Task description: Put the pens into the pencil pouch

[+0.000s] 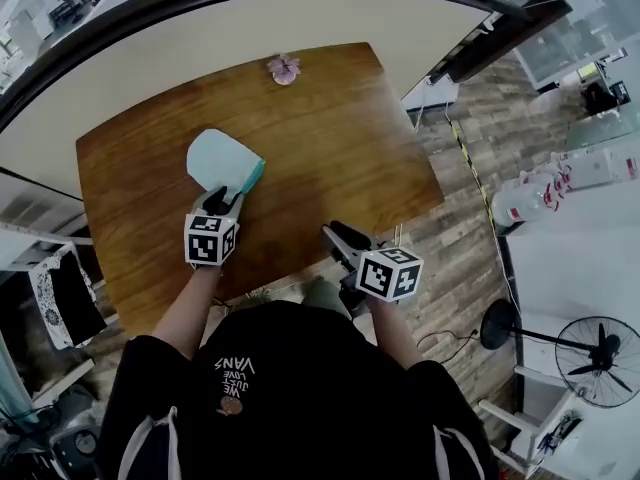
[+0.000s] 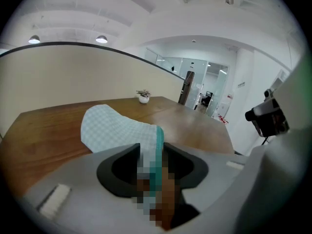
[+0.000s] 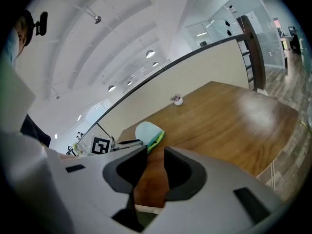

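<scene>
Between the jaws of the left gripper [image 1: 222, 200] sits the teal-trimmed end of the pencil pouch [image 2: 112, 128]. The jaws stand partly open around it, and bare wood shows in the gap on one side, so I don't read it as a pinch. The rest of the pouch runs straight out ahead of those jaws, flat on the table [image 1: 330, 138].

The right gripper [image 1: 335, 236] has its jaws well apart with nothing between them, just tabletop. From there the pouch is off to the left and further out.

I can't spot a single loose pen on the table, so my guess is the loading is done or nearly so. There's a yellow-green streak at the pouch's mouth in the right gripper view that might be a pen, but it's too small to call.

Next move, I'd say: back the left jaws straight off the trim so the soft fabric doesn't drag along.

Materials-wise, the pouch is pale mint checked cloth, limp, with a rounded far end. The table is glossy brown wood with rounded corners.
</scene>
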`<state>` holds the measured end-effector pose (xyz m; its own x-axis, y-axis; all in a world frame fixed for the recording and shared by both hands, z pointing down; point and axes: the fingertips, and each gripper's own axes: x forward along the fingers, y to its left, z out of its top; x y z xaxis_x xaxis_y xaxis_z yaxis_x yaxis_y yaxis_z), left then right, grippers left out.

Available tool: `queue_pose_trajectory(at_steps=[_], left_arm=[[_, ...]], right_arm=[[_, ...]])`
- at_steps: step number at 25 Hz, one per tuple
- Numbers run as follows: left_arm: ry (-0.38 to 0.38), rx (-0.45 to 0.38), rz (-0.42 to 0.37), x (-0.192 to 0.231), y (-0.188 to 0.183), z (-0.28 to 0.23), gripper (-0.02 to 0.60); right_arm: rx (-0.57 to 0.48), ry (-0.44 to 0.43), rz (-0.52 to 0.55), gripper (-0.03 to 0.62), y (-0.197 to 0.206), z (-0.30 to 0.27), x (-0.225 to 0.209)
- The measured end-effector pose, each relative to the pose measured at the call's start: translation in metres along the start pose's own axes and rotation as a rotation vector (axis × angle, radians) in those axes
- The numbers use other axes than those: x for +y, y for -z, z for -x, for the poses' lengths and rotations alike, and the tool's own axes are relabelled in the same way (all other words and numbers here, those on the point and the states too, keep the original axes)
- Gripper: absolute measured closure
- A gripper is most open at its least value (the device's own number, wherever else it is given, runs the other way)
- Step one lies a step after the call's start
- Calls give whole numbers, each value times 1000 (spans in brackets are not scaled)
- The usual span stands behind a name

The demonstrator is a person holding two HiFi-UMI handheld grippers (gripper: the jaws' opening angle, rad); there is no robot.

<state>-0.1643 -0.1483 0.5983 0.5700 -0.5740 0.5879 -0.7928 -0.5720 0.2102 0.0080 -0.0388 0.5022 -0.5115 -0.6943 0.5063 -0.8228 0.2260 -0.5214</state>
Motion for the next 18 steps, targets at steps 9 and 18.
queue_pose_trajectory(at_steps=[9,18], left_arm=[[-220,-142,141,-4,7,82,448],[-291,-271,140,-69,-9,134,523]], right_arm=[[76,-152,158,494,-15,-2,7],[88,-293,228,536,-16,24,7]])
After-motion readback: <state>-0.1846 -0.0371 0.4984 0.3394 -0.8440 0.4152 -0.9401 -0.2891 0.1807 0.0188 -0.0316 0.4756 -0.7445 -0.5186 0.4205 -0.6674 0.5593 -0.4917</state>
